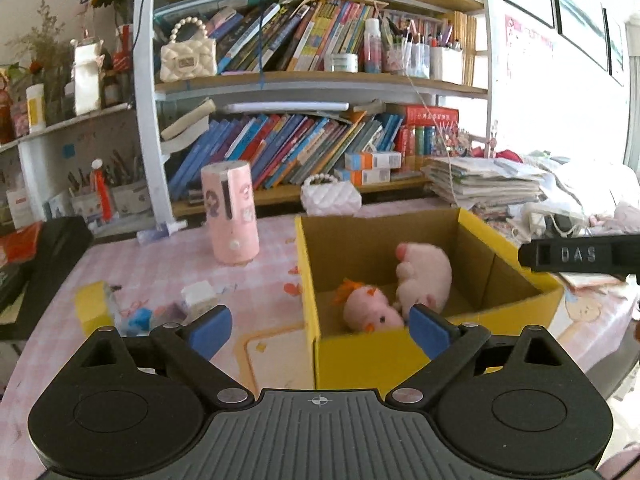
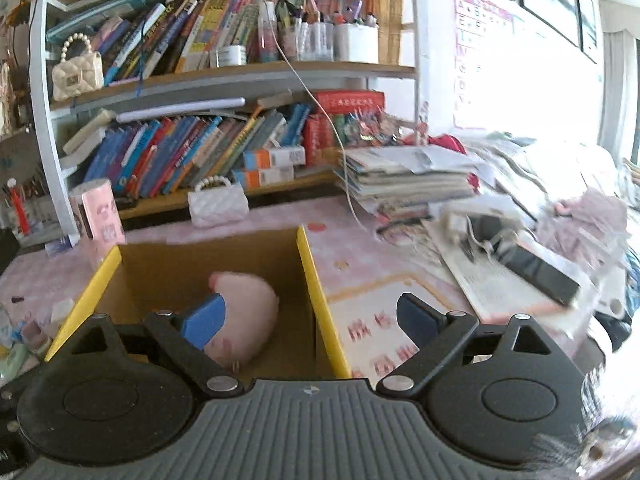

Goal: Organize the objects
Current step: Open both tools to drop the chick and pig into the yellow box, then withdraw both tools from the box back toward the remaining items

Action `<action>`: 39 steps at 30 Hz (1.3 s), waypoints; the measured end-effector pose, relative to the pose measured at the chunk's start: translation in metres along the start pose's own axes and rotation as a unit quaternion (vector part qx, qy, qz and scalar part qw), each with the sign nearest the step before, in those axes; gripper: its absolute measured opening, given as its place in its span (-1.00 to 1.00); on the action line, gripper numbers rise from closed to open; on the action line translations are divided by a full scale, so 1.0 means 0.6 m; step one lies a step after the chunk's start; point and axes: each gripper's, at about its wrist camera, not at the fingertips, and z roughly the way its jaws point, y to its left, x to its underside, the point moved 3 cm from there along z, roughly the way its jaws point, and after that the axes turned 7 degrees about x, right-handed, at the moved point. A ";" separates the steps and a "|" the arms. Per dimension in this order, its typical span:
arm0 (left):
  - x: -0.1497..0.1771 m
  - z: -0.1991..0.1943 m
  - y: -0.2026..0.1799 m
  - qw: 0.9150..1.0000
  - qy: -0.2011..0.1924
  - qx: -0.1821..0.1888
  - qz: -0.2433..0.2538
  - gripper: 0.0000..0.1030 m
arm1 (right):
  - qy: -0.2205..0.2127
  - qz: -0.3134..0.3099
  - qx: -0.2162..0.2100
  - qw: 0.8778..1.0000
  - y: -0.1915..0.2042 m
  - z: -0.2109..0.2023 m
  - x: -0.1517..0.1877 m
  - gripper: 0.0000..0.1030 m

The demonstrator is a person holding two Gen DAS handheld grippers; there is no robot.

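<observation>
left wrist view:
left gripper (image 1: 320,330): jaws wide apart, nothing between the pads, just in front of the box's near wall
box (image 1: 360,352): yellow outside, brown inside, open top, on the pink table (image 1: 160,276)
small plush (image 1: 372,312): pink, orange tuft, lying in the box at the near wall
big plush (image 1: 426,276): pink, in the box, touching the small plush
right gripper (image 1: 580,255): only a black finger shows at the right edge, over the box's right wall
pink cylinder (image 1: 232,212): upright on the table, left of the box
white purse (image 1: 330,196): behind the box, by the shelf (image 1: 320,80)

right wrist view:
right gripper (image 2: 310,320): jaws wide apart, empty, straddling the box (image 2: 320,300) right wall
big plush (image 2: 248,304): in the box, partly behind the left pad
small plush: not visible here
paper stack (image 2: 404,176): right of the box, well apart
</observation>
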 end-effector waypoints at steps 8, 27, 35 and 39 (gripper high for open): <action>0.067 -0.040 0.038 0.998 0.065 -0.013 -0.022 0.89 | 0.052 -0.035 0.005 0.998 0.045 -0.056 0.089 0.80; 0.146 -0.135 0.111 0.992 0.116 -0.040 -0.031 0.89 | 0.152 -0.058 -0.065 0.985 0.152 -0.136 0.209 0.80; 0.147 -0.165 0.145 0.992 0.104 -0.063 -0.045 0.90 | 0.150 -0.071 -0.089 0.982 0.192 -0.155 0.211 0.81; 0.146 -0.178 0.166 0.991 0.097 -0.078 -0.056 0.90 | 0.144 -0.083 -0.104 0.981 0.216 -0.163 0.208 0.81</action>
